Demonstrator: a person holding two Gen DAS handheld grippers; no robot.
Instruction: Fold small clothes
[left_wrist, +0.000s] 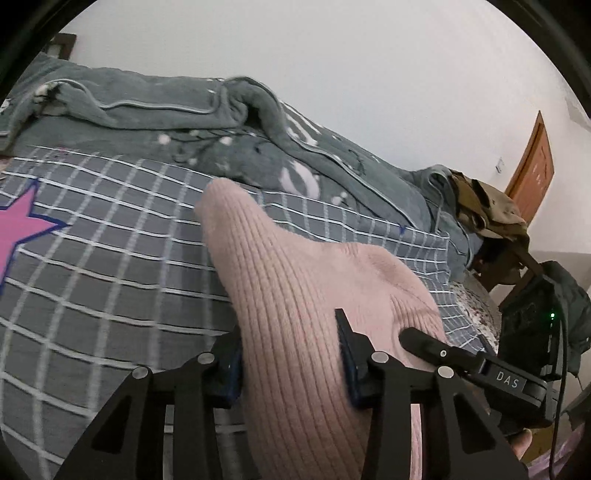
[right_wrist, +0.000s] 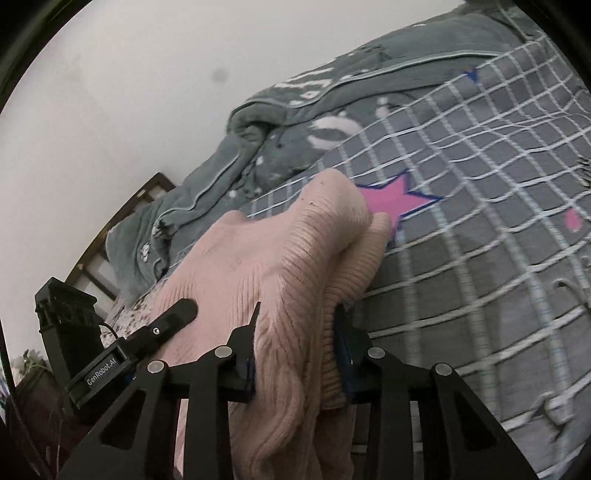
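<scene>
Left tongs (left_wrist: 291, 354) clamped on pink ribbed knit garment (left_wrist: 295, 280), bunched fabric filling the gap between the fingers. Right tongs (right_wrist: 295, 347) likewise clamped on the same garment (right_wrist: 266, 258), held lifted over the grey checked bed sheet (right_wrist: 461, 258) near the pink star print (right_wrist: 395, 199). Grey-green blanket (left_wrist: 184, 110) heaped along the wall side of the bed.

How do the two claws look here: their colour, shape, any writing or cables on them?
Both claws are matte black, with angular cut-out arms, round silver rivets and blue pads on the fingers. The left claw appears in the right wrist view with a white "GenRobot.AI" label. The right claw appears in the left wrist view marked "DAS", with a black cable and a small green light behind it. No sleeves are visible.
</scene>
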